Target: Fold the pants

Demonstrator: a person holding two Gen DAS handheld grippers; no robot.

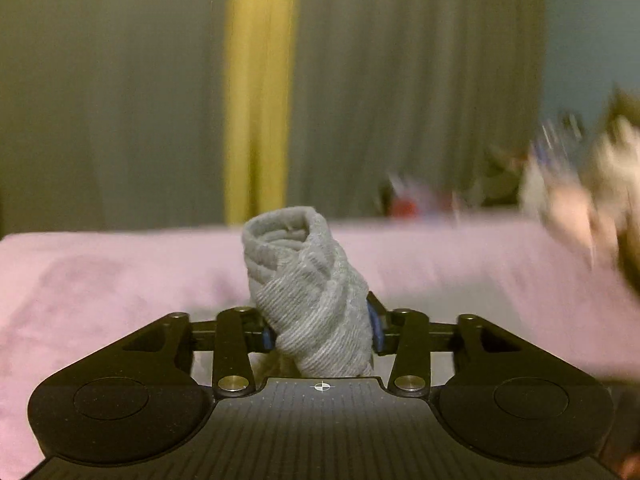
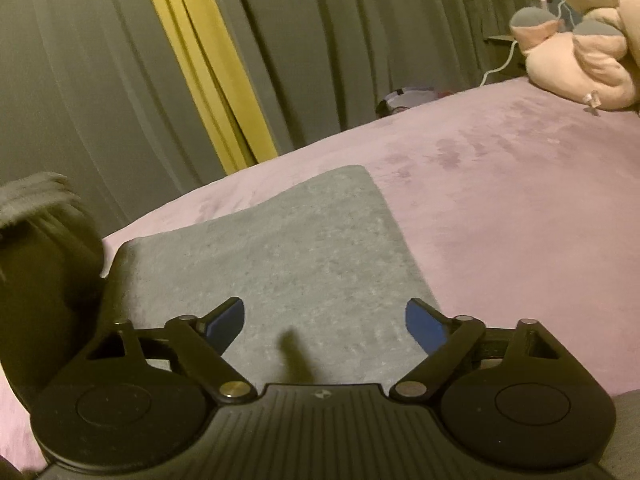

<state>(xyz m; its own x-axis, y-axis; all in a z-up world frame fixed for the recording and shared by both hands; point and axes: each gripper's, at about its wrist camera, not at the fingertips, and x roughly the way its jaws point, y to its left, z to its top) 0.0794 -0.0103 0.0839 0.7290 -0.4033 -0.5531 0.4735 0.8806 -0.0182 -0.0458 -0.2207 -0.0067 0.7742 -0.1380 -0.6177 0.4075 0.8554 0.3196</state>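
Note:
Grey pants (image 2: 280, 248) lie flat on the pink bed (image 2: 500, 184) in the right wrist view, their far edge squared off. My right gripper (image 2: 324, 320) is open and empty, its blue pads apart just above the near part of the fabric. My left gripper (image 1: 320, 328) is shut on a bunched grey ribbed cuff of the pants (image 1: 308, 292), which sticks up between its fingers above the bed. In the right wrist view a dark, blurred bunch of grey fabric (image 2: 36, 200) hangs at the left edge.
A pink plush toy (image 2: 584, 52) sits at the bed's far right corner, with a white cable and small items behind it. Grey curtains with a yellow strip (image 2: 208, 72) hang behind the bed. The left wrist view is motion-blurred on its right side.

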